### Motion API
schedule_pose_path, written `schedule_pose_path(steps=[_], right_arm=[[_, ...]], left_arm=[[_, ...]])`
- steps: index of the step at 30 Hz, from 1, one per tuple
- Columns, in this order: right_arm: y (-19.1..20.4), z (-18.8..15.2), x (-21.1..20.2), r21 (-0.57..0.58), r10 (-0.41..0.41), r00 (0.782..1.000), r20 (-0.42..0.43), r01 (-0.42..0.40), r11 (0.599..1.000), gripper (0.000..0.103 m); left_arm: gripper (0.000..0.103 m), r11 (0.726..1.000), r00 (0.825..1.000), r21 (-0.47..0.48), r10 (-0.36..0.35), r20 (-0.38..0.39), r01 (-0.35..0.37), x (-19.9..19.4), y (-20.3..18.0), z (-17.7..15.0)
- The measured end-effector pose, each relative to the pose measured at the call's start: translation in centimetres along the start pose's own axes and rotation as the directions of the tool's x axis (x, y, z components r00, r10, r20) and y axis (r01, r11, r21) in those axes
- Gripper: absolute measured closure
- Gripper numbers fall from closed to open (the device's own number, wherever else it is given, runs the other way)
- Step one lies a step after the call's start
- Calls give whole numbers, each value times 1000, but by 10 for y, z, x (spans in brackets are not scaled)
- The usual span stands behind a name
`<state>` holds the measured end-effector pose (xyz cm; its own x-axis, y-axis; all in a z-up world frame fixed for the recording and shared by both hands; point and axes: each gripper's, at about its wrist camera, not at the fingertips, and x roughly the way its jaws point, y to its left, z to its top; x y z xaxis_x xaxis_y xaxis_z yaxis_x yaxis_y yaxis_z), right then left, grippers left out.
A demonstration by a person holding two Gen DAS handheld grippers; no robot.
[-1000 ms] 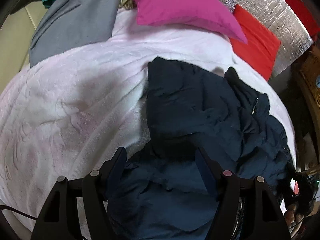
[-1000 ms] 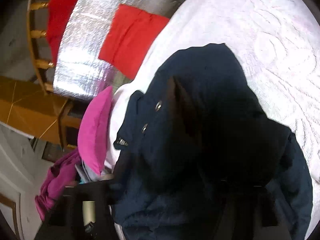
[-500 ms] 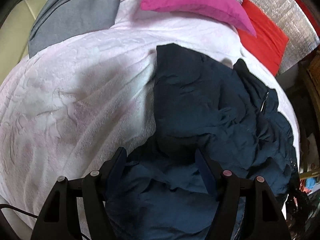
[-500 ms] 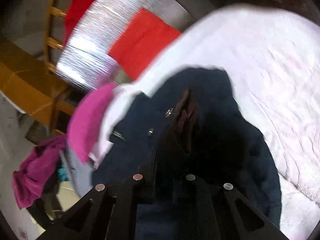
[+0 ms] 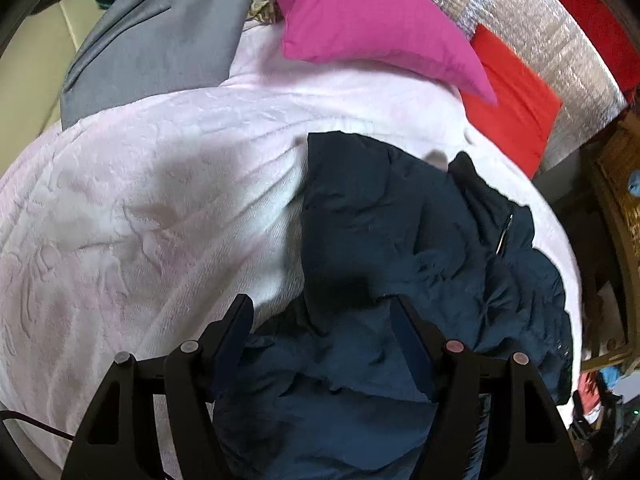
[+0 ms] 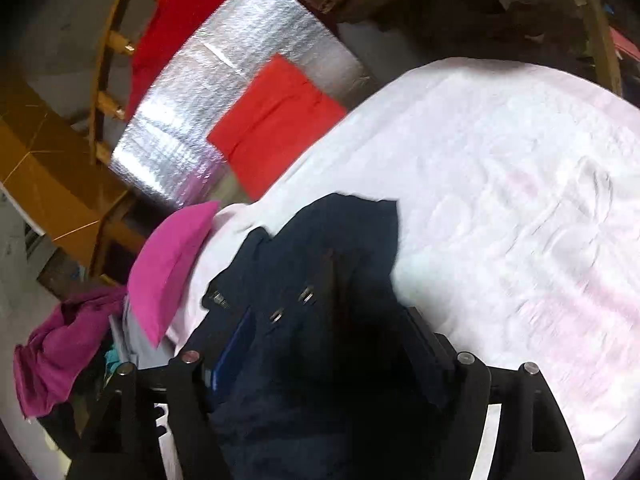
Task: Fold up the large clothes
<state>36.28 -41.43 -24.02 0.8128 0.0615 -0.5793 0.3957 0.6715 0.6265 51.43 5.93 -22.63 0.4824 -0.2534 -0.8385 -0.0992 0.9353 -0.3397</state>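
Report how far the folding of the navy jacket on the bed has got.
Done: one panel of the navy jacket already lies doubled over on the pale bedspread. In hand: the right gripper has its jaws opening over the snap-button edge, nothing pinched; the left gripper stands open above rumpled cloth. Left: the near half is bunched, needing smoothing and more folds.

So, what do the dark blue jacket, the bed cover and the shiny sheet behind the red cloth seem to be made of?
Dark blue jacket: probably thin matte synthetic fabric; fine crumples, metal snaps. Bed cover: soft pale pink plush or fleece, with a raised pattern. Shiny sheet: silvery foil-like, possibly insulation; it glints and shows a fine grid.
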Motion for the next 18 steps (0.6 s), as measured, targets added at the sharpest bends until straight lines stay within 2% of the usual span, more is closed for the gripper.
schedule_pose_path(steps=[4, 8, 11, 13, 14, 15, 18], right_arm=[[-8, 13, 33, 4, -33, 996, -78, 33, 999, 26], [-11, 11, 69, 0, -64, 983, -172, 65, 998, 22], [-3, 6, 82, -56, -101, 977, -188, 92, 994, 24], [13, 6, 80, -153, -145, 978, -148, 123, 981, 64], [21, 6, 76, -188, -162, 979, -124, 137, 972, 66], [25, 7, 72, -207, -162, 982, -98, 139, 968, 74], [36, 9, 59, -245, -171, 985, 22, 171, 954, 84]], left_arm=[[31, 998, 999, -54, -33, -28, 32, 7, 9, 3], [31, 998, 996, -66, -26, -85, 21, 22, 10, -1], [31, 998, 995, -67, 9, -100, -16, 31, 10, -3], [31, 998, 995, -58, 26, -100, -32, 32, 9, -3], [31, 998, 994, -55, 33, -100, -38, 33, 8, -4], [31, 998, 994, -51, 39, -99, -45, 32, 7, -4], [31, 997, 994, -36, 58, -95, -62, 33, 3, -6]])
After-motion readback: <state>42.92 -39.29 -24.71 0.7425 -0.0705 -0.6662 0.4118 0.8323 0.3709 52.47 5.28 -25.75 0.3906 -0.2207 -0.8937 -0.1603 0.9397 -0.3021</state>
